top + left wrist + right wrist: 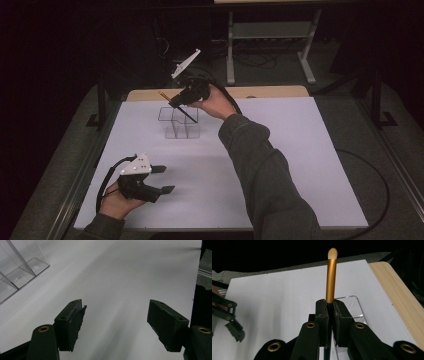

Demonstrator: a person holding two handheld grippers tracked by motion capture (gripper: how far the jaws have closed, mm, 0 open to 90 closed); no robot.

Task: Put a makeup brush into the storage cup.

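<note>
**benchfan:** Gold-handled makeup brush (pixel 331 277) is clamped tight between the jaws of the right gripper (pixel 181 101), bristle tip pointing away toward the far end of the table. It's being held up in the air right over the clear plastic organizer (pixel 179 122), with the dark lower end of the handle slanting down toward its compartments. Looks like the drop-in step is what's underway.

**tinkr2:** Agreed. The left gripper (pixel 164 179) is parked low near the front edge of the white table sheet (pixel 300 165), jaws spread wide, nothing held. The organizer's corner can be seen off to the side in the left gripper view.

**benchfan:** Next, the handle end probably needs to be lined up over 1 compartment and lowered in before the jaws are let go. Which compartment can't be told yet.
</note>
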